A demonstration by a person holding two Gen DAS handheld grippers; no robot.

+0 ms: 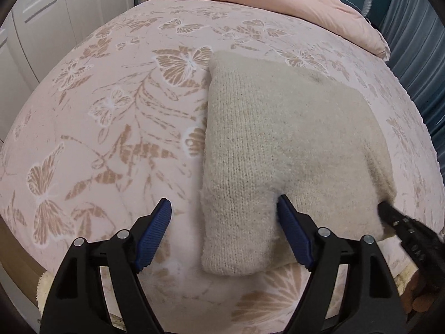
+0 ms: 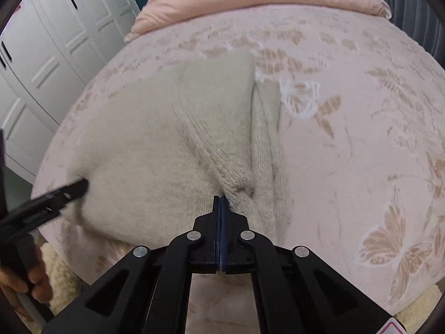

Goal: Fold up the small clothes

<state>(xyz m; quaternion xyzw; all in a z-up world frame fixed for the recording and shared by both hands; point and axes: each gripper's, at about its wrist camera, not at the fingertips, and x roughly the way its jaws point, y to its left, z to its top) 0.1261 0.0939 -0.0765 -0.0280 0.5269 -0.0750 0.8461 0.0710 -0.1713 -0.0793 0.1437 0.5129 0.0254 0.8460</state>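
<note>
1. I had a cream knitted sweater [image 1: 281, 139] lying on the bed's butterfly-patterned cover [image 1: 111, 111], toward the near edge, with a pink quilt [image 1: 264, 2] bunched at the far end.
2. My left gripper [image 1: 224, 231] was spread wide. Its right finger [image 1: 292, 231] touched the near edge of the knit and its left finger [image 1: 155, 231] sat over bare cover, so it held nothing.
3. My right gripper [image 2: 221, 203] was pressed together at the tips, right against a ridge of bunched ribbing on the sweater [image 2: 155, 150]. It looked to be nipping that ridge, though the tips hid how much wool was caught.
4. From the left camera the sweater looked like a compact, blocky shape with a narrow flap toward me, which I took to mean at least one side or sleeve was already turned in.
5. From the right camera a second layer showed beside the ridge, and the edges there were not lined up.
6. I judged the folding partly done. What seemed left was to lay the pinched ridge flat, square up that side, and then bring one end over the other to make a neat packet.
7. A white wardrobe [image 2: 55, 41] stood beside the bed on the left.
</note>
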